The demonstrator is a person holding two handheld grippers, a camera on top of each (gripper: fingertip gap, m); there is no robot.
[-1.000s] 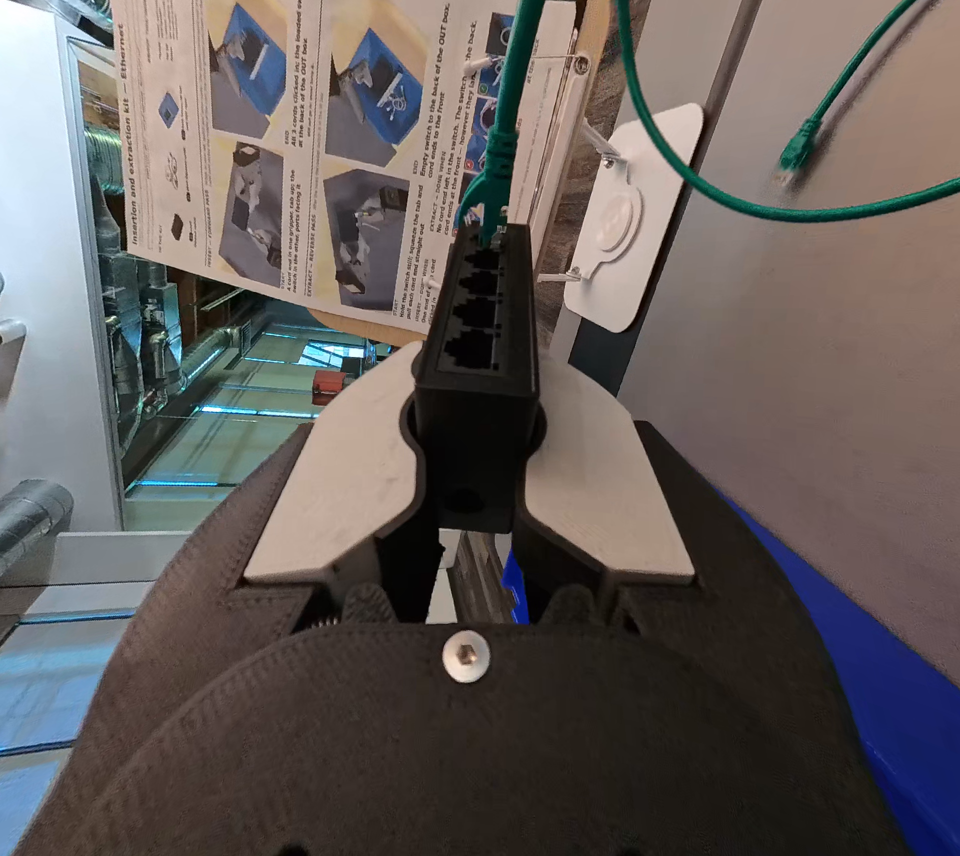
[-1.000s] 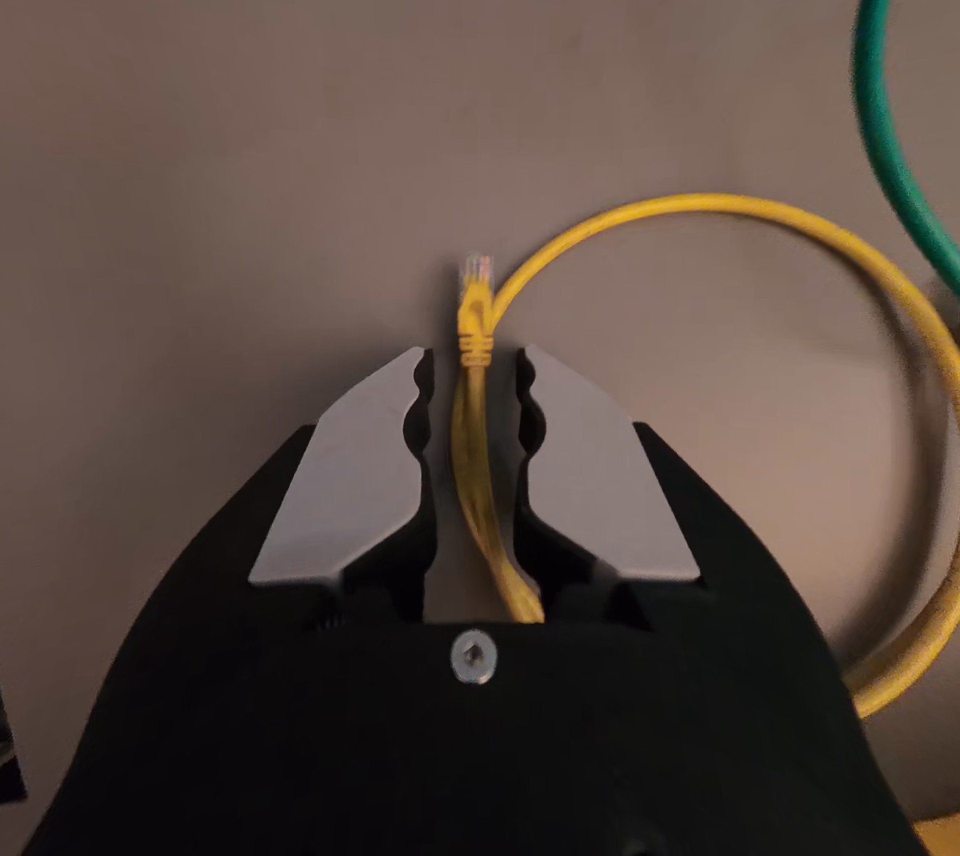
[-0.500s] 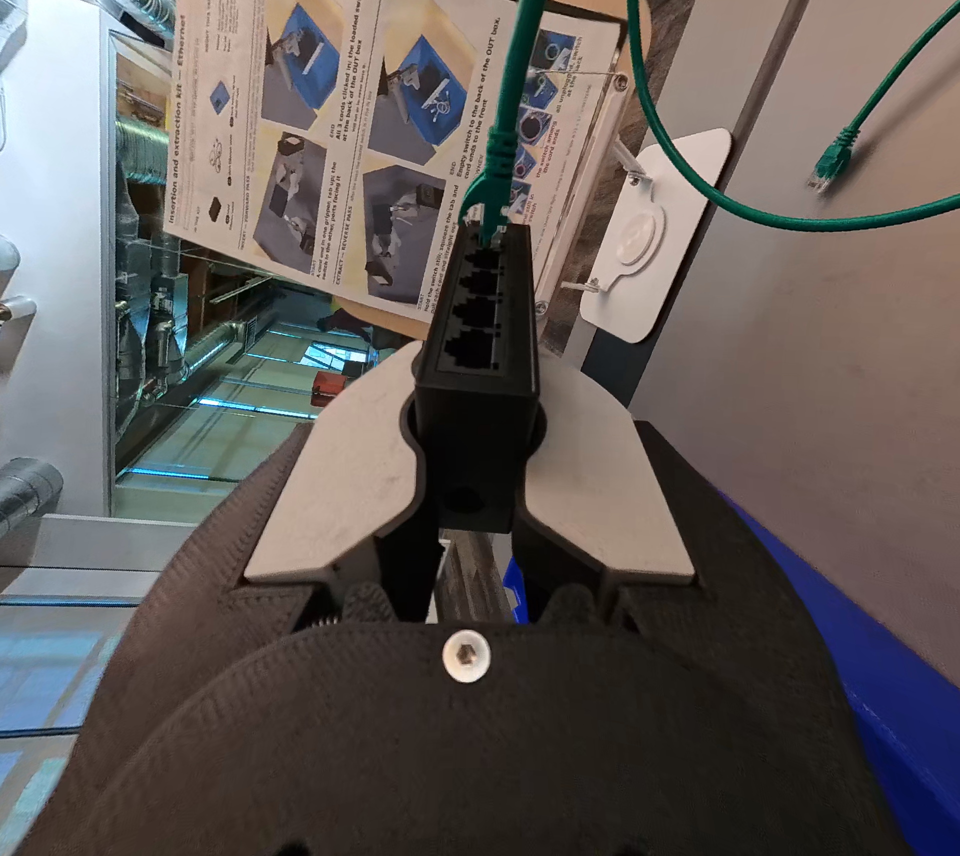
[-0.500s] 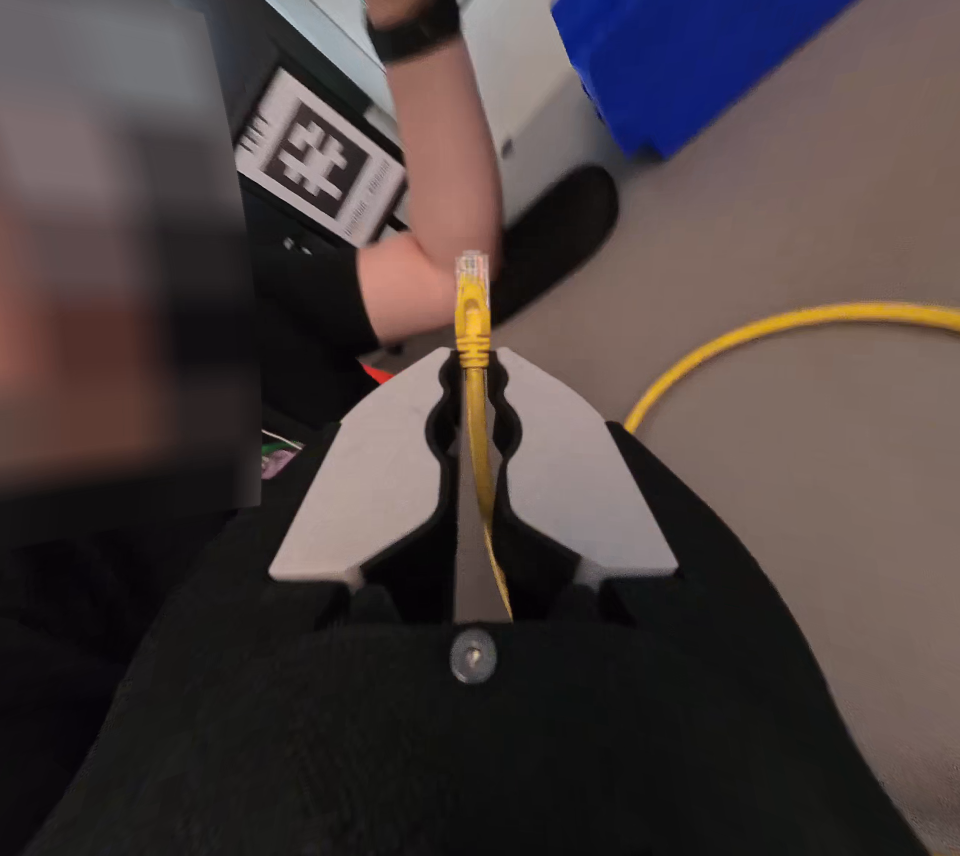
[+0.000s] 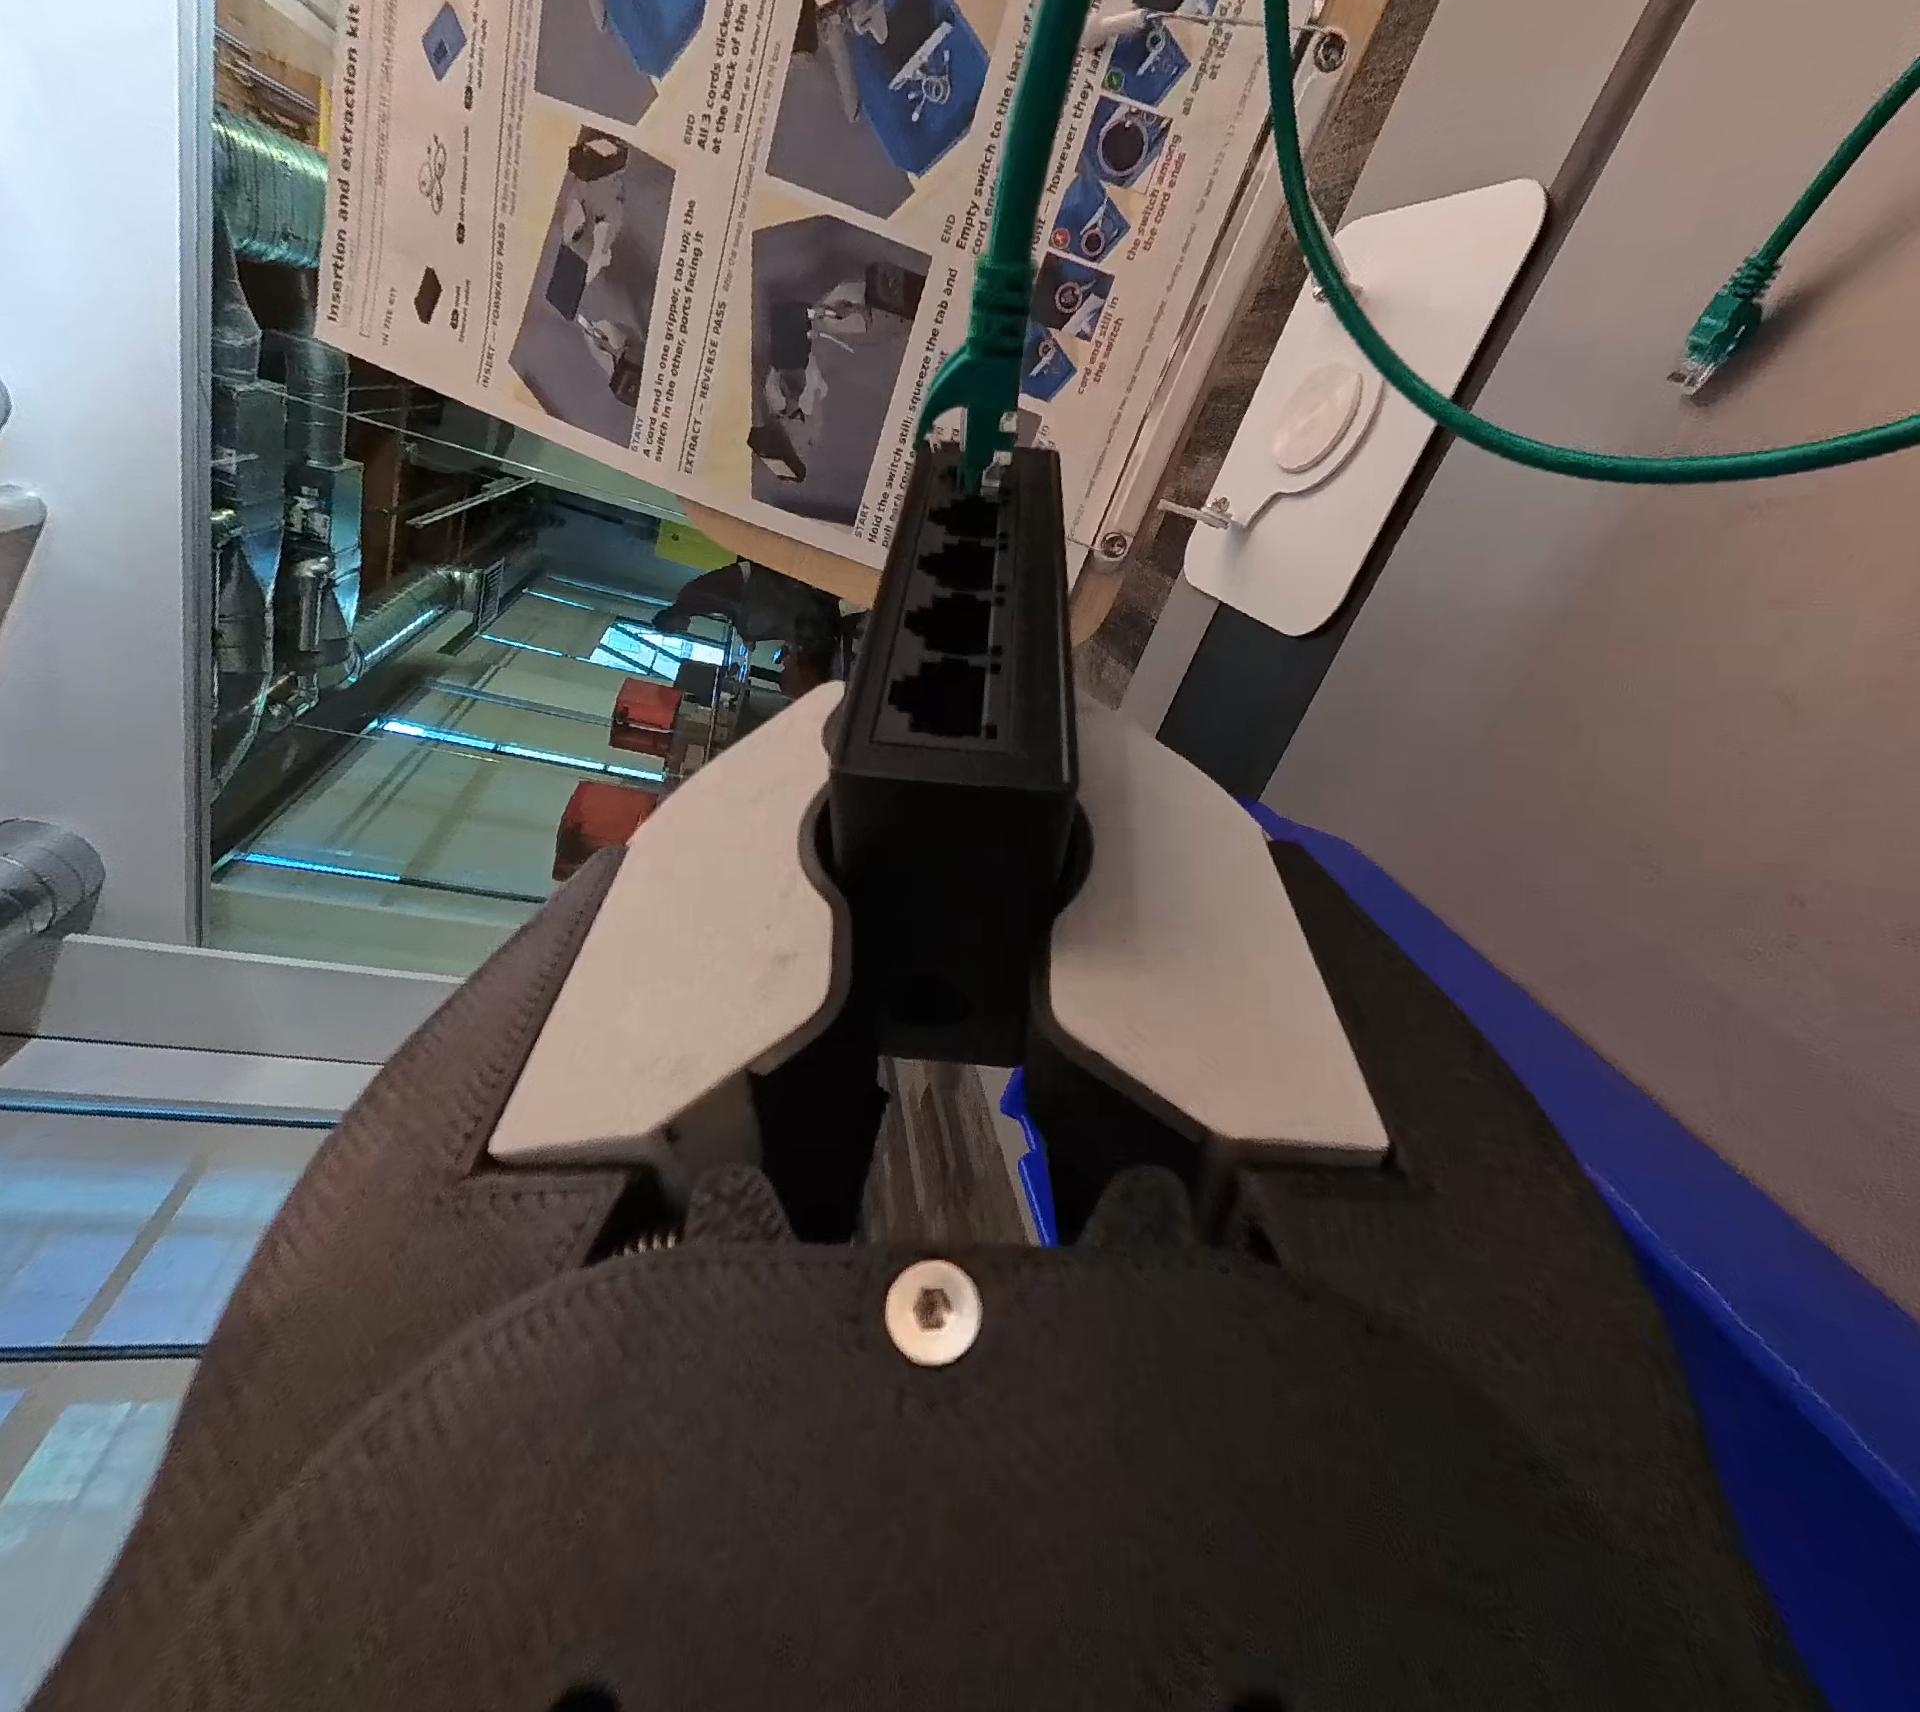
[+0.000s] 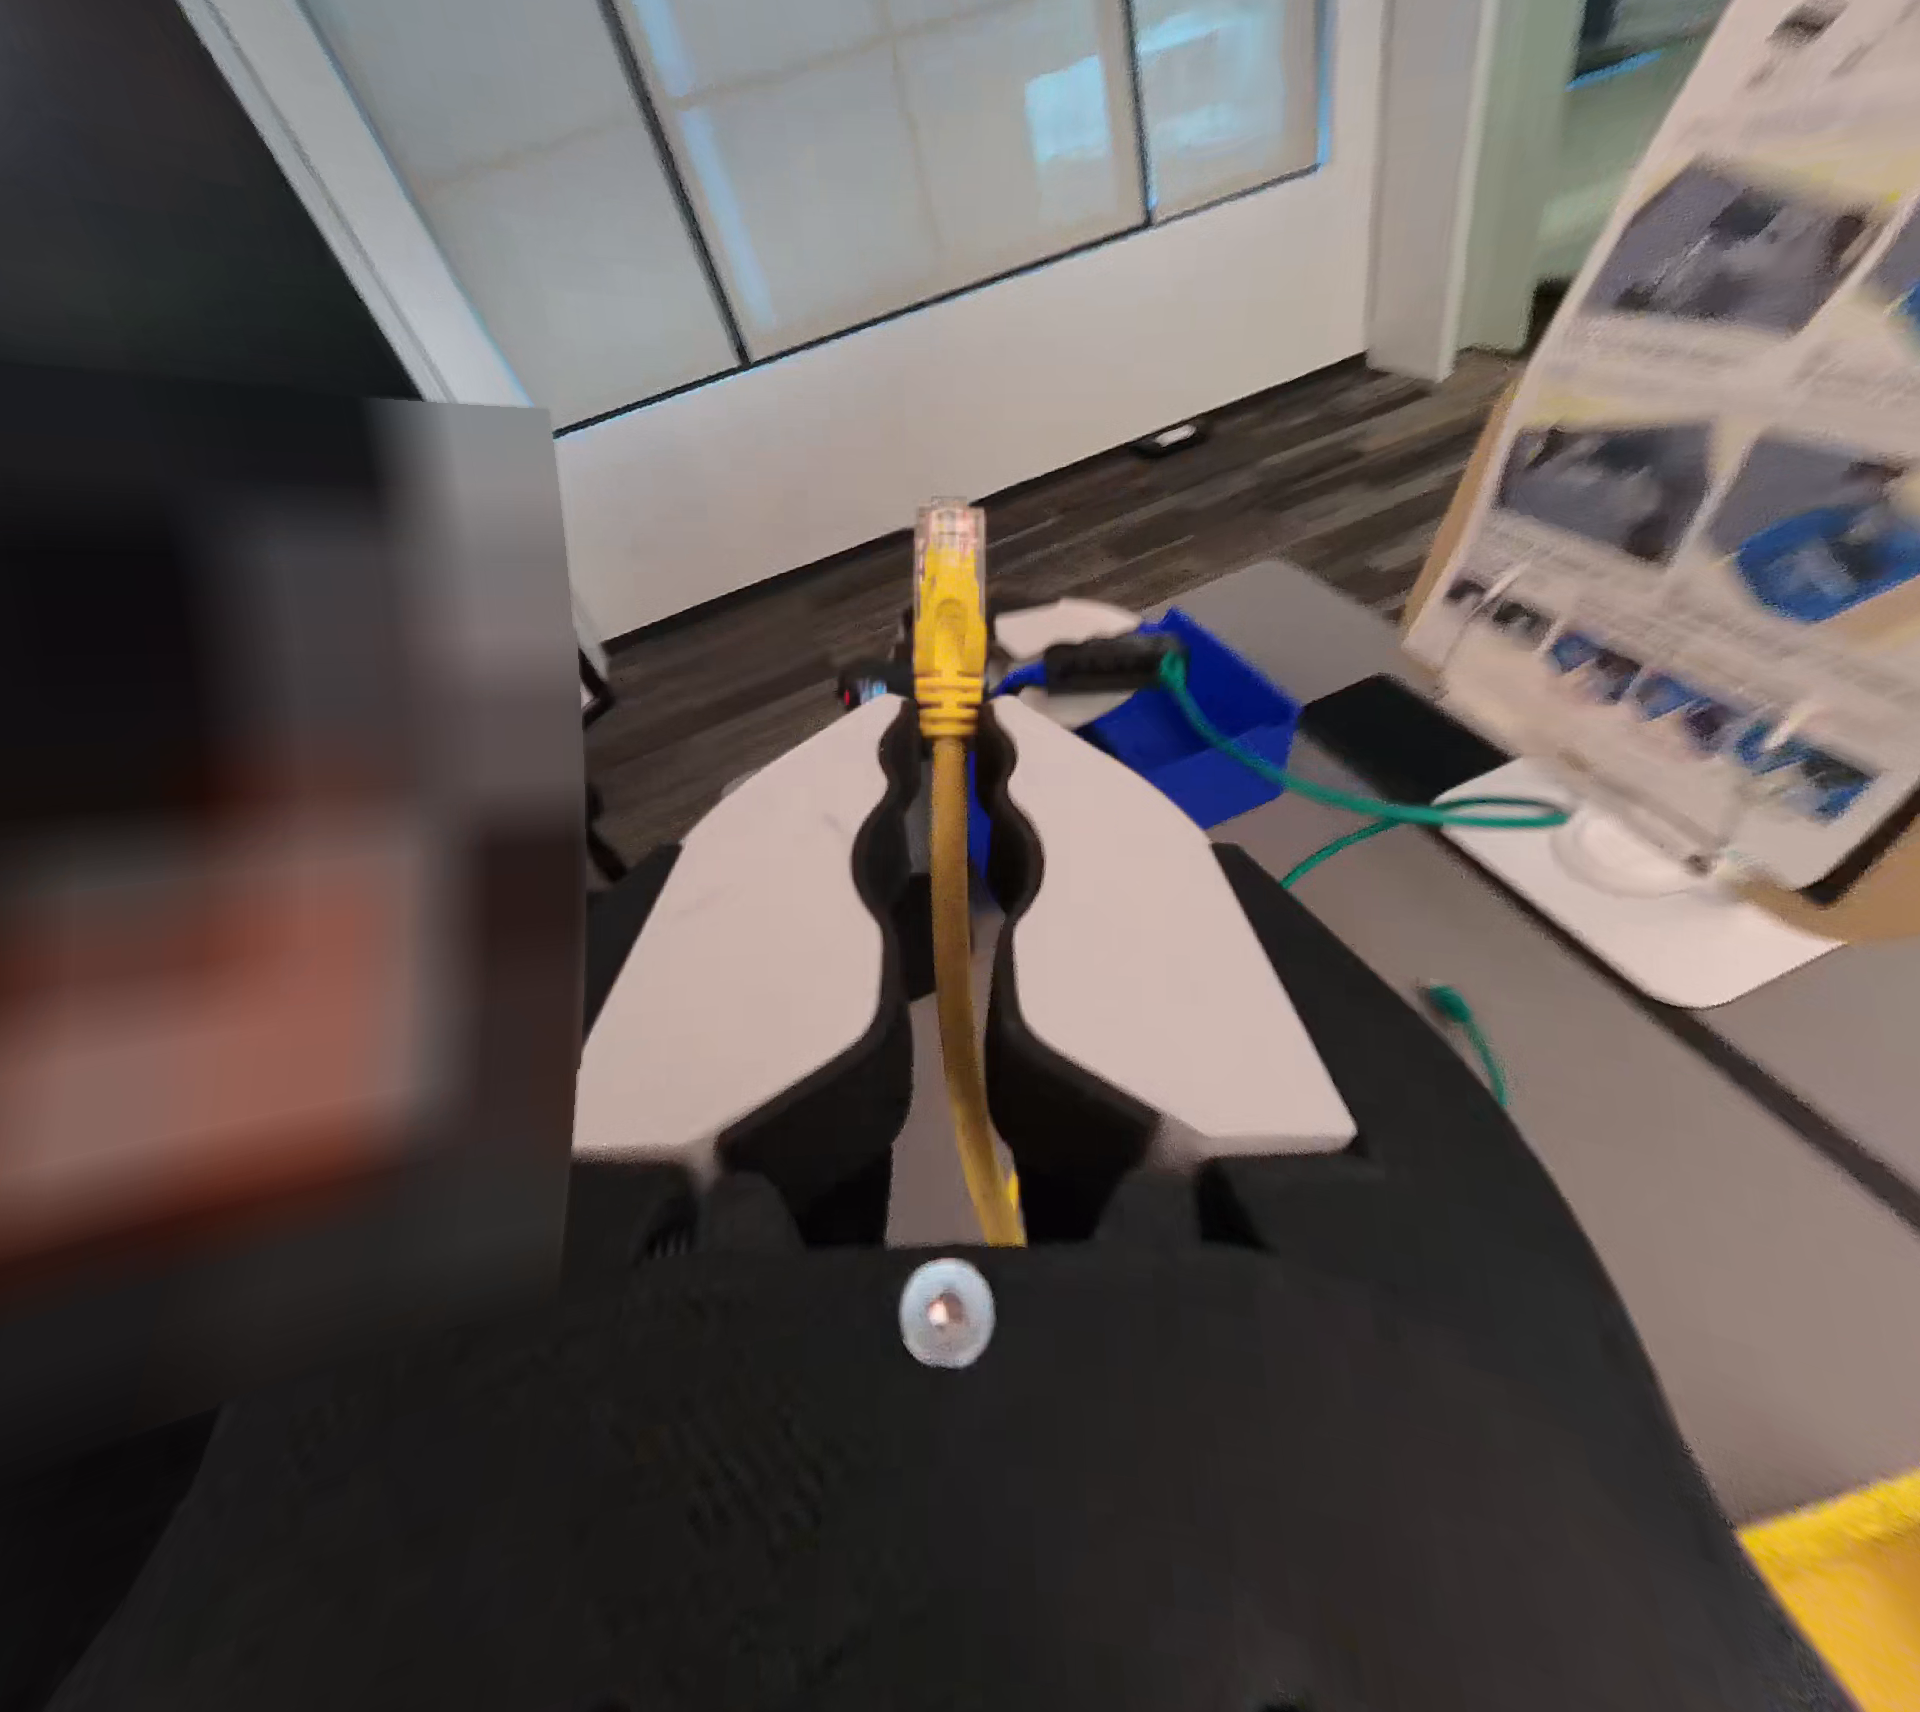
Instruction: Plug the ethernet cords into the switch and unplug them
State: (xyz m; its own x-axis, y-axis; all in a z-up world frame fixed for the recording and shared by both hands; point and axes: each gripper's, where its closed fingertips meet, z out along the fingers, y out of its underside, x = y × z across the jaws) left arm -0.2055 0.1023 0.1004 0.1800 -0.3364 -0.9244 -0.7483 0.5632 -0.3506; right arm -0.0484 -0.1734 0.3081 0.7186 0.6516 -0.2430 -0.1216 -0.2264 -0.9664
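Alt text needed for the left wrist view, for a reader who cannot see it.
The left tool is shut on a black switch with its ports facing the camera; a green ethernet cord is plugged into the farthest port. Behind stand an instruction sheet and a grey table.

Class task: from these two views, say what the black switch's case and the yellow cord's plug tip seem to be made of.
Small black boxy network switch: probably matt moulded plastic, judging by its dull, even surface and crisp edges.
Thin yellow ethernet cord: its plug tip looks like clear hard plastic, see-through and glossy; the boot behind it seems opaque rubbery plastic.
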